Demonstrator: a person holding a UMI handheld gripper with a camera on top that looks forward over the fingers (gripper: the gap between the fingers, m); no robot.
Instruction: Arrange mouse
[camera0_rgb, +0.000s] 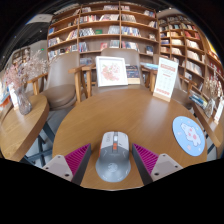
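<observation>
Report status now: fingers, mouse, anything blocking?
Fingers open. Grey mouse stands between them, resting on round wooden table. Blue mouse pad ahead, off to one side. Nothing blocking.

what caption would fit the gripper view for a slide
Gripper open around a grey mouse on a round wooden table, a blue mouse pad beyond its right finger, bookshelves behind.

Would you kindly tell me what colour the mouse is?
The mouse is grey, seen between the fingers in the gripper view.

One mouse (113, 157), one round mat (188, 135), two signs (111, 71).
</observation>
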